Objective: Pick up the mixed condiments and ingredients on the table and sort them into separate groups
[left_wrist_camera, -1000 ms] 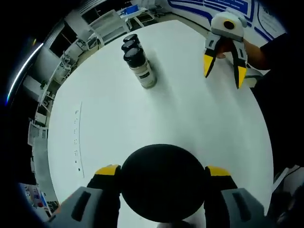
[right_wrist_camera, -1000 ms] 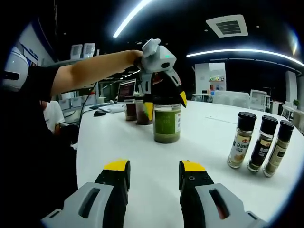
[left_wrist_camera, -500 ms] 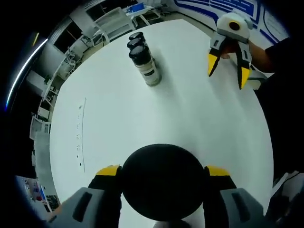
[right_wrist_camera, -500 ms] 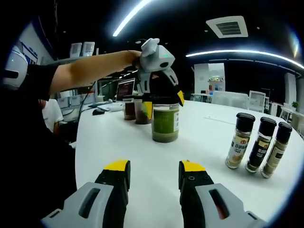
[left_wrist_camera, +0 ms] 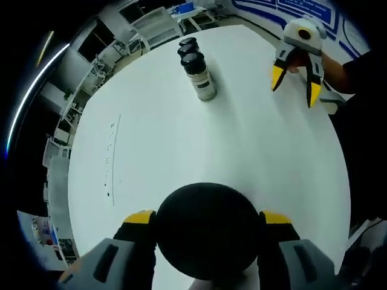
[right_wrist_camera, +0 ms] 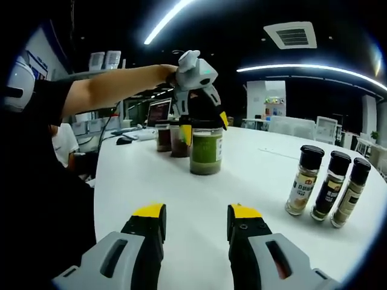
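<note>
Here, green jar (right_wrist_camera: pixel 205 151) clamped between left gripper (right_wrist_camera: pixel 201 122) fingers (left_wrist_camera: pixel 138 219), by its lid

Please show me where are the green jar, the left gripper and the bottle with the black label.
green jar (right_wrist_camera: pixel 205 151), right gripper view, glass body.
left gripper (right_wrist_camera: pixel 202 121), right gripper view, between its fingertips.
bottle with the black label (right_wrist_camera: pixel 329 186), right gripper view, its label.
</note>
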